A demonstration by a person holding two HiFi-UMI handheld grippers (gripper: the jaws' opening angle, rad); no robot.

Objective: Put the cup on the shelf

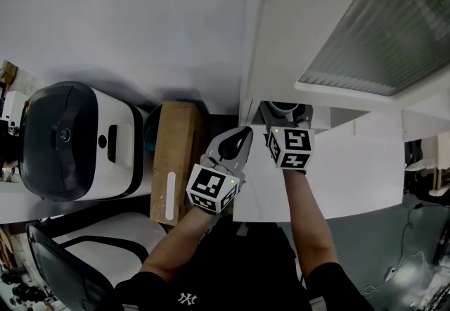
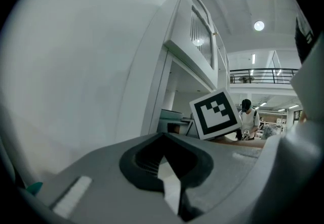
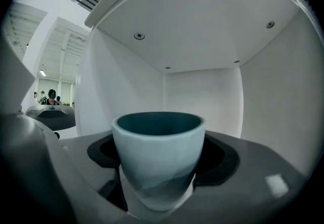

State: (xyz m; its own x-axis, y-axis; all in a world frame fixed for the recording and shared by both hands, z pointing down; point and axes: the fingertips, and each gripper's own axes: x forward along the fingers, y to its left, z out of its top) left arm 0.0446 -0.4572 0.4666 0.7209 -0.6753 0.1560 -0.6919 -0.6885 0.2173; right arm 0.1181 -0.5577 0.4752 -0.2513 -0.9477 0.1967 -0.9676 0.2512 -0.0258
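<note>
White wall [image 1: 140, 14] ahead, white shelf [image 1: 281, 35] unit on the right with a ribbed glass door above the open compartment. White tabletop [image 1: 351, 176] runs out under it. On my left there's a black-and-white appliance [image 1: 70, 141], a second one like it [image 1: 77, 253] lower down, and a brown box [image 1: 174, 155] with a white strip standing just beside the first. The left gripper view shows a big open hall past the shelf, with ceiling lights, a balcony railing and a person [image 2: 248, 116] far off.

Both forearms are bare and reach forward side by side. The right forearm [image 1: 309, 225] goes straight into the compartment. The left forearm [image 1: 183, 239] angles in from the left, stopping short at the shelf's edge.

Right claw [image 3: 158, 164] is clamped on the cup [image 3: 158, 152], which is pale teal outside, darker inside, upright, mouth up. The cup is inside the compartment, with white side walls, back wall and a screwed roof panel around it. Left claw [image 2: 163, 137] is closed with nothing in it, tips near the shelf's outer side panel. The right one's marker cube [image 2: 216, 114] shows just past it.

I can't tell if the cup base touches the shelf floor, as the jaws cover it. In the head view the cup is mostly under the shelf's top. A teal thing [image 1: 149, 135] between appliance and box is mostly hidden, so I can't identify it
</note>
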